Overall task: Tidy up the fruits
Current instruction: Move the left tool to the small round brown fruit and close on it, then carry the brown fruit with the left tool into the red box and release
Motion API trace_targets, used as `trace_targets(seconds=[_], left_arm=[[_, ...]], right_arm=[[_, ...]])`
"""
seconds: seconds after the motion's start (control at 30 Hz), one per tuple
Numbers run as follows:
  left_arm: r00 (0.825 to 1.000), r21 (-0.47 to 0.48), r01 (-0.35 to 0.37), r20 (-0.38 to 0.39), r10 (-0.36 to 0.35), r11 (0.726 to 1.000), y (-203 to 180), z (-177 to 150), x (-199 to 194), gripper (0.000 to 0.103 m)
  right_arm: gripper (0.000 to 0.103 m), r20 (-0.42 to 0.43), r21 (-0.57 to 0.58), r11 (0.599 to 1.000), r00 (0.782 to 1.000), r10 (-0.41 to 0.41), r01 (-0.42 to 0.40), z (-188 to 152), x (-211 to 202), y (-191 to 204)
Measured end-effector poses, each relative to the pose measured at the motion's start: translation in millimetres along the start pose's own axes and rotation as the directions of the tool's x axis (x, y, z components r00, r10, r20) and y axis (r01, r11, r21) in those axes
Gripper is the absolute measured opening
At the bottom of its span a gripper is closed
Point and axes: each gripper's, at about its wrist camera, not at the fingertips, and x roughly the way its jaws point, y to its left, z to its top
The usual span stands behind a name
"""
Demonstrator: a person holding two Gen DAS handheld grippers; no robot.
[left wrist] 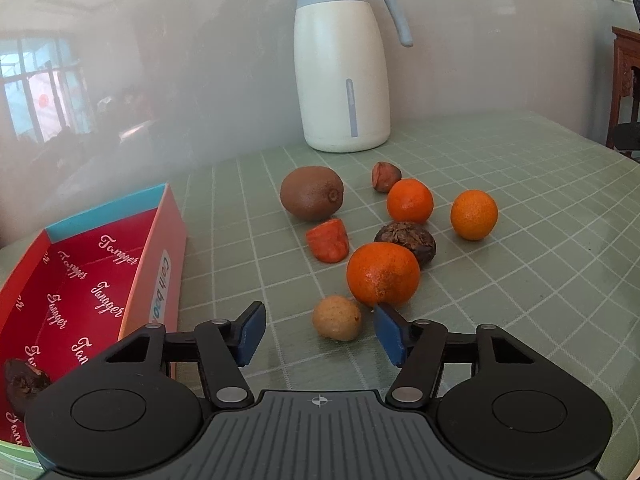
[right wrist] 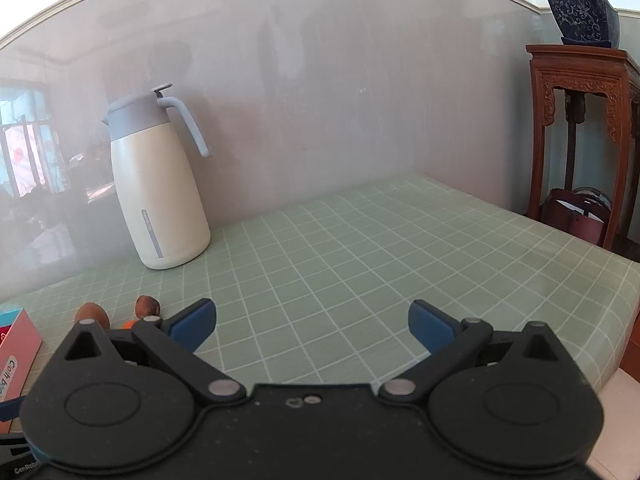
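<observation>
Several fruits lie on the green checked tablecloth (left wrist: pixel 500 280) in the left wrist view. A small tan round fruit (left wrist: pixel 338 318) sits between the blue pads of my left gripper (left wrist: pixel 320 332), nearer the right pad, and neither pad touches it. Just behind it rests a large tangerine (left wrist: pixel 383 274), close to the right pad's tip. Farther back lie a dark wrinkled fruit (left wrist: pixel 406 240), an orange-red piece (left wrist: pixel 328 240), a kiwi (left wrist: pixel 312 193), two more tangerines (left wrist: pixel 410 200) (left wrist: pixel 474 215) and a small brown nut (left wrist: pixel 385 176). My right gripper (right wrist: pixel 312 322) stands open over bare cloth.
A red box (left wrist: pixel 160 264) stands at the left with one dark fruit (left wrist: pixel 24 384) in it. A cream jug (left wrist: pixel 340 68) stands against the wall. To the right of the table are a carved wooden stand (right wrist: pixel 580 120) with a potted plant (right wrist: pixel 584 16) and a bag (right wrist: pixel 576 216).
</observation>
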Motion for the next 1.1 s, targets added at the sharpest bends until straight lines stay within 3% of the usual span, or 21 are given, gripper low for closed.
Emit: trace_targets(seconds=[0.13,0.27,0.8,0.87,1.1], left_arm=[[1.0,-0.008,0.008,-0.01,-0.008,1.0,-2,1,3,0.054],[1.0,-0.008,0.019,-0.014,-0.019,1.0,-5,1,5,0.035],[1.0,-0.029,0.021,-0.012,-0.022,0.999,-7,0,4,0.034],[1.0,-0.022,0.021,-0.009,-0.021,1.0,-8,0,4,0.028],[1.0,-0.005,0.008,0.013,-0.008,1.0,-12,-1,1,0.028]], right_arm=[[0.103,0.002,-0.002,1.0,1.0,-0.009,0.009,-1,0,0],[0.103,-0.002,-0.004,1.0,1.0,-0.011,0.011,-1,1,1],[0.103,-0.006,-0.015,1.0,1.0,-0.005,0.005,-3,1,3],[0.103,-0.006,-0.014,1.0,1.0,-0.006,0.006,-2,1,3],[0.103,-0.006,-0.015,1.0,1.0,-0.002,0.001,-2,2,3]])
